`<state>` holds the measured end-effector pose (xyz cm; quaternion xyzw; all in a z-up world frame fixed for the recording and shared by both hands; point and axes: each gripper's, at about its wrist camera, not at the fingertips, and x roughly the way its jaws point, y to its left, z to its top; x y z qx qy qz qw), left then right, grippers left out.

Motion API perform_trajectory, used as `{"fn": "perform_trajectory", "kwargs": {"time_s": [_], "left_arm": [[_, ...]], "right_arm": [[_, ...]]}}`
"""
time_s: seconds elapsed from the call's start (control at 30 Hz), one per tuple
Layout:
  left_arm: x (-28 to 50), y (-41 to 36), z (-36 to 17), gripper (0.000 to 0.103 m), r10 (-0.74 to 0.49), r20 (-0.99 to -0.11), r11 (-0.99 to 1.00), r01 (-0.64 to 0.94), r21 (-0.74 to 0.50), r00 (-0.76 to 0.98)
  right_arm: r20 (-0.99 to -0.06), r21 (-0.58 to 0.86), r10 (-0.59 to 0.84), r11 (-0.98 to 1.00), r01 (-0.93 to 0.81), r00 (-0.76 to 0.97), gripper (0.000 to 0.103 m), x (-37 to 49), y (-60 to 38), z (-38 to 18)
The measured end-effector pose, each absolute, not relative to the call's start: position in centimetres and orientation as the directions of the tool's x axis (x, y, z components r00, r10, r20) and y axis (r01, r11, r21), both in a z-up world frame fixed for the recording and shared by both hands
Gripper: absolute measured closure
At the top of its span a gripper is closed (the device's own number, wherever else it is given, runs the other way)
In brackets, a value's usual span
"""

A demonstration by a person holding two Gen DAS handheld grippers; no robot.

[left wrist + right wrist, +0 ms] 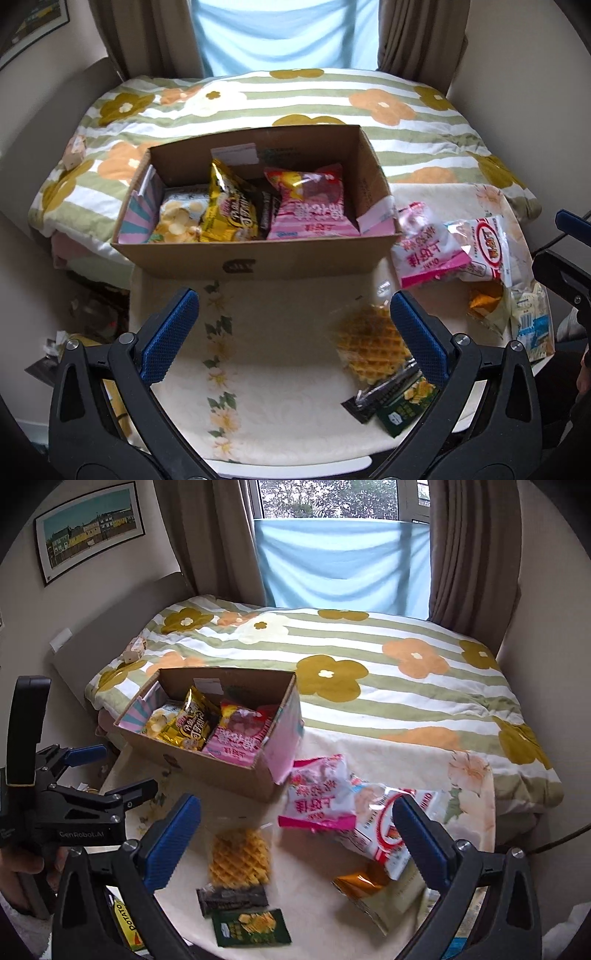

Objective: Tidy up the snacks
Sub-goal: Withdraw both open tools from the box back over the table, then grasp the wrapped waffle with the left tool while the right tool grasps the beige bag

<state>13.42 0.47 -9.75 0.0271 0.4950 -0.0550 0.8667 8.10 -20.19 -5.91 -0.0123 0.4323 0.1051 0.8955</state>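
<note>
One box (207,771), eleven snack packs (239,858)

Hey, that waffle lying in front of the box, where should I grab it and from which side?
Likely pinch the waffle across its left and right edges, coming straight down. It lies flat, with the dark bar crowding its near edge.

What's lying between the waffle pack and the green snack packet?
A dark brown bar wrapper lies between the waffle pack and the green snack packet, clearest in the right wrist view.

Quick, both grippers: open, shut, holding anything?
Left gripper: open, holding nothing.
Right gripper: open, holding nothing.
</note>
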Motion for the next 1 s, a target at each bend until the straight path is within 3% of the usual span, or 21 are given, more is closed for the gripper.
{"fn": "perform_trajectory", "kwargs": {"time_s": [0.43,0.87,1.0], "left_arm": [[9.2,-5.1,-13.1,0.0,-0.079,-0.895,0.996,0.065,-0.056,0.44],[10.9,-8.2,-20.2,0.0,-0.036,-0.925,0.998,-0.037,-0.054,0.379],[11.4,-8.9,-22.3,0.0,-0.015,-0.931,0.997,-0.063,-0.04,0.366]], "right_arm": [[-0.776,0.06,0.16,0.982,-0.181,0.61,0.0,2.7,-27.2,-8.2],[-0.823,0.011,0.201,0.94,-0.34,0.53,0.0,4.5,-29.2,-15.3],[-0.844,0.089,0.233,0.949,-0.302,0.483,0.0,4.7,-29.7,-17.4]]}}
